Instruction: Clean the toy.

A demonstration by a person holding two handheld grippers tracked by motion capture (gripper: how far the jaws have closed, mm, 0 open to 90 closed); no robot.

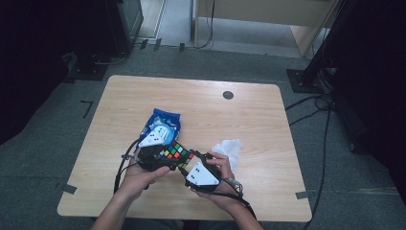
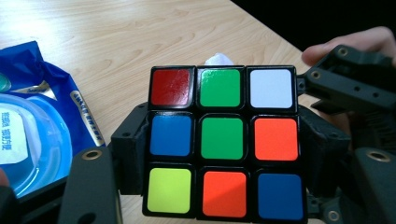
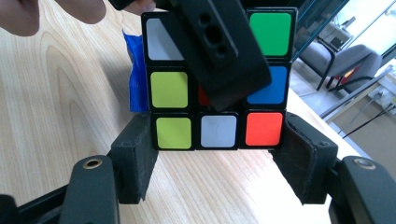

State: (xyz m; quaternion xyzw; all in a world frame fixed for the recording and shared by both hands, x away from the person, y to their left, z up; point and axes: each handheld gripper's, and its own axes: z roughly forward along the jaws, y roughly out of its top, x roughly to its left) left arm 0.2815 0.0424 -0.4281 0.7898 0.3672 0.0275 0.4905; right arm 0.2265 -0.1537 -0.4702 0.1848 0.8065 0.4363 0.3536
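Near front-centre of the tabletop [image 1: 201,103]: Rubik's cube [image 1: 175,152] held up between both grippers, just above the wood, close to the person's hands.

Left gripper [image 1: 154,154]: jaws clamped on the cube, pads pressing its left and right flanks at the middle layer, seen clearly in the left gripper view [image 2: 219,140]. Face toward that camera: red, green, white on top; blue, green, orange mid; yellow-green, orange, blue bottom.

Right gripper [image 1: 194,165]: jaws clamped on the same cube from the other side, pads on the bottom row's two flanks in the right gripper view [image 3: 217,126]. One black jaw of the left gripper across that face, hiding centre tiles. Visible there: white, green top; yellow-green, blue mid; yellow-green, white, red-orange bottom.

Blue wipes pack [image 1: 162,125] flat on the tabletop just behind the left gripper, white lid label up. Crumpled white tissue [image 1: 229,148] on the wood just beyond the right hand [image 1: 218,189]. Left hand [image 1: 139,177] wrapped round its gripper body. Round dark grommet [image 1: 228,95] toward the far edge, well apart from everything.
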